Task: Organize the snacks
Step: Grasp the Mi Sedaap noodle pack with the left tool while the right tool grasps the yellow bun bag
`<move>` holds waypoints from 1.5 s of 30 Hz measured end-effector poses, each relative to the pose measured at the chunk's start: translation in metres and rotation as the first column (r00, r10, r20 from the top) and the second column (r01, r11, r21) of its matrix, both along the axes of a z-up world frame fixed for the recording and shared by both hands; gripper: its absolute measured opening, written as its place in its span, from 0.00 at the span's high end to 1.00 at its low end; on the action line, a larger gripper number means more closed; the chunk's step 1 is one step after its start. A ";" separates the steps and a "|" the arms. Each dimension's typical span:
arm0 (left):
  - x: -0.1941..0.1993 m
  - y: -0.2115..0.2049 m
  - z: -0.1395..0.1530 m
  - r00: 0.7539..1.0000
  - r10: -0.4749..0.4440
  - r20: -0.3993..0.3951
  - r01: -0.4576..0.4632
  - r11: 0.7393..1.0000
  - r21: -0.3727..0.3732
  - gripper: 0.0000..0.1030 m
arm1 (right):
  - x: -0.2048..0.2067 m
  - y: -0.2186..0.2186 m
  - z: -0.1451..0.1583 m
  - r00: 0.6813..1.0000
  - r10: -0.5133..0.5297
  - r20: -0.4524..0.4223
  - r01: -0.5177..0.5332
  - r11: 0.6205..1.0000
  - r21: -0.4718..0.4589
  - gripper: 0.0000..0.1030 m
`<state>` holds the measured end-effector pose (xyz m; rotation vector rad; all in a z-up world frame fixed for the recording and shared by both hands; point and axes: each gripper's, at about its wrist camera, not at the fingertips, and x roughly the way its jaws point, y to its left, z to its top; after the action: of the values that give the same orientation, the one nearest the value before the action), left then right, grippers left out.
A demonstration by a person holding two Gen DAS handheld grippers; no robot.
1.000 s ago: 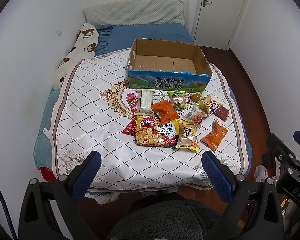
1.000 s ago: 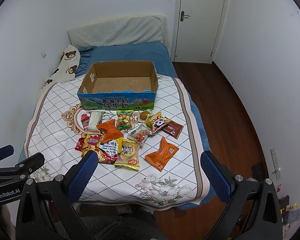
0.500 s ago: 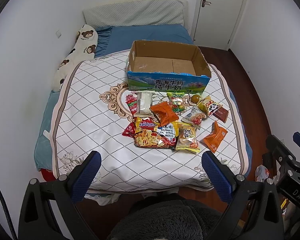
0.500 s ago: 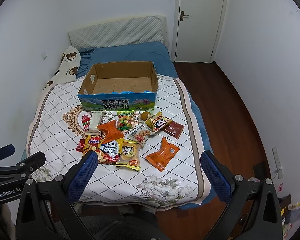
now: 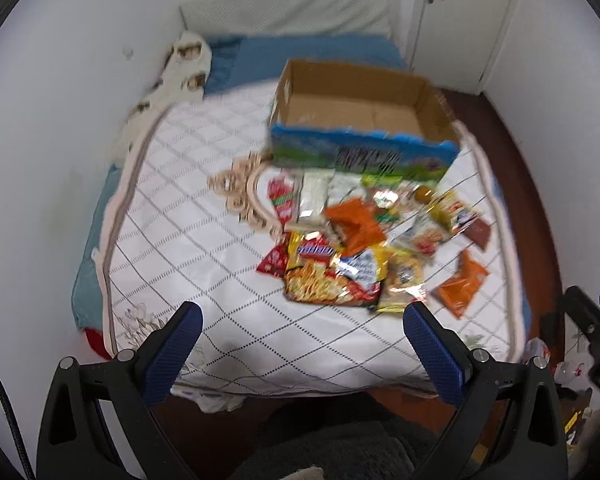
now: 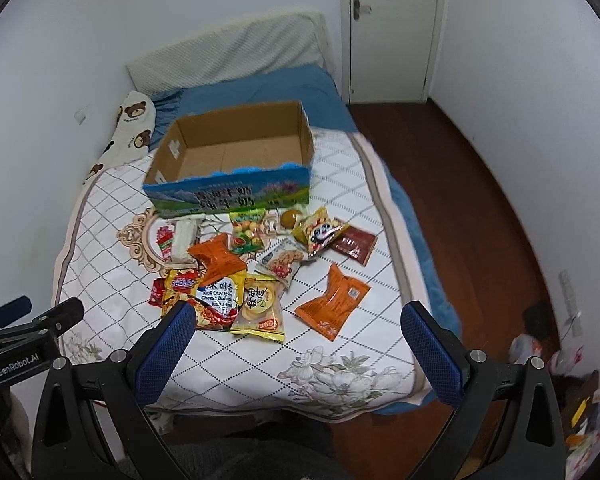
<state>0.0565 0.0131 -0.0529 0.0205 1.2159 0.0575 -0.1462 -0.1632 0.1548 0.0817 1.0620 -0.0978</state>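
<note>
An open, empty cardboard box with a blue printed front stands on the bed; it also shows in the left wrist view. Several snack packets lie in front of it: a noodle packet, a yellow packet, an orange packet, another orange packet and a brown bar. In the blurred left wrist view the noodle packet is nearest. My left gripper is open and empty above the bed's near edge. My right gripper is open and empty, just short of the packets.
The bed has a white diamond-pattern cover, a bear-print pillow and a blue sheet behind the box. Wooden floor and a white door lie to the right. Walls close in on both sides.
Both grippers have moved forward toward the bed, so the snacks and box look larger. The left wrist view is now motion-blurred. Nothing on the bed has moved.
</note>
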 end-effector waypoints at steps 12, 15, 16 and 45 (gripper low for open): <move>0.067 0.050 -0.172 0.853 0.208 -0.478 -0.347 0.911 -0.223 0.02 | 0.091 -0.006 -0.190 0.949 0.029 -0.314 0.026 0.985 0.170 0.10; 0.081 0.057 -0.211 0.751 0.259 -0.607 -0.529 0.786 -0.319 0.02 | 0.102 0.002 -0.224 0.934 0.033 -0.355 0.027 0.986 0.163 0.12; 0.087 0.059 -0.221 0.725 0.276 -0.631 -0.578 0.742 -0.340 0.02 | 0.104 0.004 -0.233 0.931 0.032 -0.365 0.031 0.986 0.166 0.12; 0.104 0.021 -0.220 0.710 0.305 -0.634 -0.587 0.755 -0.294 0.22 | 0.130 0.027 -0.274 0.909 0.038 -0.415 0.042 0.982 0.182 0.16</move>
<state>0.1609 0.0337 -0.2728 -0.7714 1.7738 0.2032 -0.0159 -0.1358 -0.1189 0.2409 1.5006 -0.0154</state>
